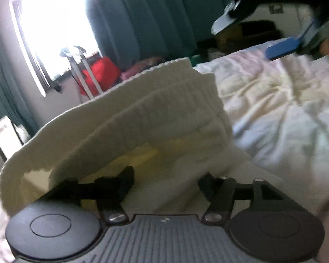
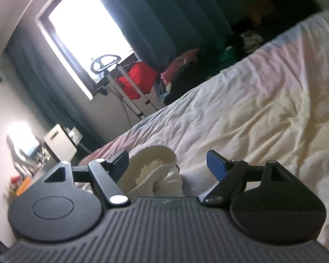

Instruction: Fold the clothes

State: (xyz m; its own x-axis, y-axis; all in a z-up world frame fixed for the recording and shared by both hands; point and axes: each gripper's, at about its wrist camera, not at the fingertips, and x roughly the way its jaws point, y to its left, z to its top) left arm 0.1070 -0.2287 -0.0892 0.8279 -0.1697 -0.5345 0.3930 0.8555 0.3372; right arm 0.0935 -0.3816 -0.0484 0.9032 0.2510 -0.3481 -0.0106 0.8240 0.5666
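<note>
Bedroom, bright window (image 2: 85,32) with teal curtains (image 1: 147,17), red bag (image 2: 138,76) and a stand under it, clutter along the far side of the bed. Bed (image 2: 263,100) is covered in a rumpled white-pink sheet and serves as the folding surface. White ribbed garment (image 1: 125,114), looks like knitwear with an elastic band, sits at the near edge of the bed, bunched and partly lifted; from the right wrist view it shows as a small rolled heap (image 2: 153,166) just ahead of the fingers.

Left gripper (image 1: 164,182) is pushed into the cloth, fabric draped over and between its fingers; tips are hidden, cannot tell if it is clamped or only under the fabric. Right gripper (image 2: 167,164) has fingers wide apart, holding nothing, garment lying in the gap but apparently not pinched. Same right gripper shows blurred up high in the left view (image 1: 247,37).

Step, as I judge it: early, picking up and spreading the garment, no fold made yet. Next move calls for the right fingers to close on a free edge opposite the left so the piece can be pulled flat on the bed
</note>
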